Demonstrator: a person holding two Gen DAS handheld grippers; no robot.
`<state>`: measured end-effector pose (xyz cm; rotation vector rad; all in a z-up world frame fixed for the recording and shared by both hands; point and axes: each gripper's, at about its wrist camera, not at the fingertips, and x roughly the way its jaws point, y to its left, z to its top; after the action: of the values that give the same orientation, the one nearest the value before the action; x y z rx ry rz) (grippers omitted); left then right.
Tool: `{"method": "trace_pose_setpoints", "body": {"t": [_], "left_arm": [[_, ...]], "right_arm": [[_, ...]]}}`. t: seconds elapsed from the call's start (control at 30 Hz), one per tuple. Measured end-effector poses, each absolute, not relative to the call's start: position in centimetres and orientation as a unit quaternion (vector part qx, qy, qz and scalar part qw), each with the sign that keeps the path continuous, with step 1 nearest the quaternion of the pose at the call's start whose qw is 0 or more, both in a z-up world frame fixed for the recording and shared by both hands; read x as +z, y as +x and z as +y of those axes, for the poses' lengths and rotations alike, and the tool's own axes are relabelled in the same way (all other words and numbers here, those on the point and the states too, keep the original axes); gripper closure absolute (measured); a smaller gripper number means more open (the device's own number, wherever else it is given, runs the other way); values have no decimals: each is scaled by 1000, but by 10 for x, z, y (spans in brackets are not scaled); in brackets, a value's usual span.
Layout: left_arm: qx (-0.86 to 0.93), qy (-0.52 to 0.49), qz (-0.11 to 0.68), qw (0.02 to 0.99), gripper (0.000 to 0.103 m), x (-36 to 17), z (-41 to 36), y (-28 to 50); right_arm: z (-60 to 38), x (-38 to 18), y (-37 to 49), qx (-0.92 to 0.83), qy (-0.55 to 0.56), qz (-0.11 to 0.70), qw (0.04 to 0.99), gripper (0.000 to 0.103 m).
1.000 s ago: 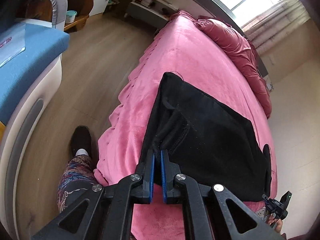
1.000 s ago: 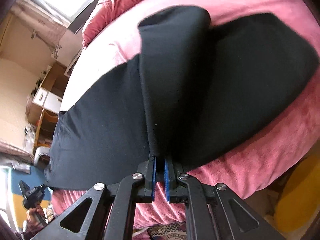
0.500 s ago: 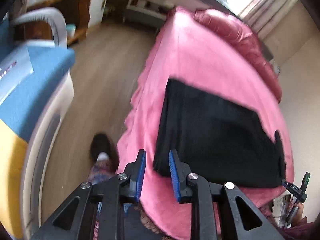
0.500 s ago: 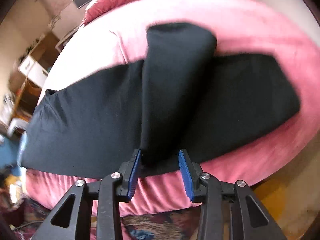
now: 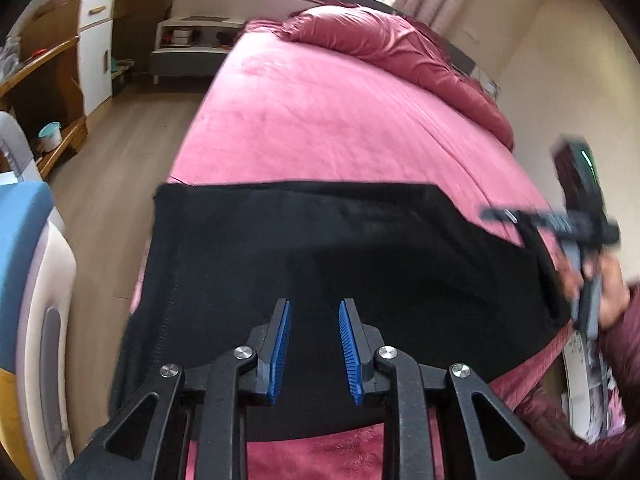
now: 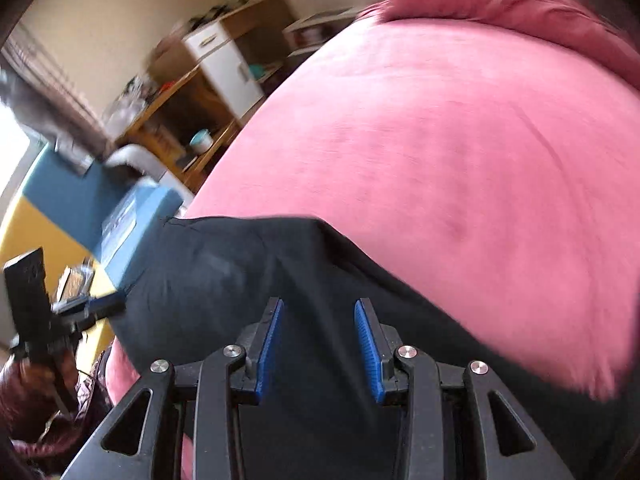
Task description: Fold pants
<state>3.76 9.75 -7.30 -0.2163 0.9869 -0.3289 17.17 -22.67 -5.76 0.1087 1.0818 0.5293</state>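
Both the left gripper [image 5: 313, 350] and right gripper [image 6: 319, 348] had just released the pants [image 5: 340, 264], their fingers now apart and empty, leaving the fold lying along the bed's [image 5: 340, 120] near edge.

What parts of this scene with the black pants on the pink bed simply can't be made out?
- Near edge of the black fabric pants: left wrist view, hidden behind the open left gripper.
- Pants' right end: right wrist view, smeared by motion blur and cut off at the picture's edge, partly behind the open right gripper.
- Items on the wooden shelf: right wrist view, blurred and too small.
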Motion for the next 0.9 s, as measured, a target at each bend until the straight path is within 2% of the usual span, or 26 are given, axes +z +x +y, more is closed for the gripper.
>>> {"method": "trace_pose_setpoints", "body": {"t": [0.17,0.23,0.3,0.4,0.5,0.67,0.7,0.73,0.8,0.9], "left_arm": [[-152,-91,486,856,78,-87,101,33],[-141,-89,491,855,78,-94,108,32],[-130,-94,495,854,78,-99,113,32],[-113,-114,508,846,78,-112,122,39],[-98,-116,510,847,78,-122,126,48],[-91,-122,516,843,78,-112,128,45],[-89,-123,511,846,78,-106,128,43],[-85,-123,504,850,78,-100,129,42],[-92,-128,483,861,77,-85,125,38],[-102,-114,463,873,74,-68,111,37]], "right_arm": [[-189,-84,218,264,21,549,793,67],[-182,-98,223,278,16,562,778,96],[-175,-100,222,266,-8,559,786,97],[-188,-94,239,235,25,536,810,98],[-181,-116,246,213,1,552,806,98],[-185,-116,248,203,38,542,815,96],[-188,-112,243,208,38,536,817,92],[-190,-109,238,208,41,533,819,80],[-204,-98,225,198,45,522,828,64],[-242,-82,202,165,58,503,846,63]]}}
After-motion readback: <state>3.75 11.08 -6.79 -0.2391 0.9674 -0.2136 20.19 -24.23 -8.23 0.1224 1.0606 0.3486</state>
